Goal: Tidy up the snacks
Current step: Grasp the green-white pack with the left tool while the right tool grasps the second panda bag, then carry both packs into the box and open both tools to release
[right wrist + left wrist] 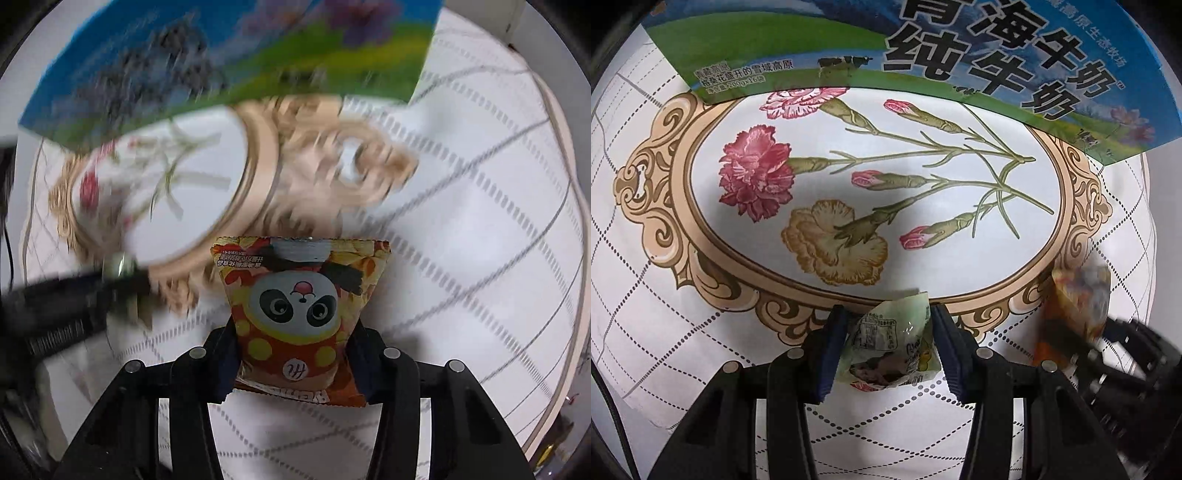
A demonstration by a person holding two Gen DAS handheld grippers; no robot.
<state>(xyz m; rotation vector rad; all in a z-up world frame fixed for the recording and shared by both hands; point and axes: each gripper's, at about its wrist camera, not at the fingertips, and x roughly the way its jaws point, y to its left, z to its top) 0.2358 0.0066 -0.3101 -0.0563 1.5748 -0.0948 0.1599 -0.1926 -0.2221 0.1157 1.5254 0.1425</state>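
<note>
White quilted tablecloth (646,295) with its carnation medallion is lying under my two grippers, the left gripper (886,332) clamping a green snack packet (890,354) and the right gripper (295,354) pinching a panda snack bag (299,314), both yet undelivered near the milk carton (960,55).

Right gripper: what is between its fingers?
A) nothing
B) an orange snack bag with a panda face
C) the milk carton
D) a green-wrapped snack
B: in the right wrist view the right gripper is shut on the orange panda snack bag, its fingers pressing both sides.
</note>
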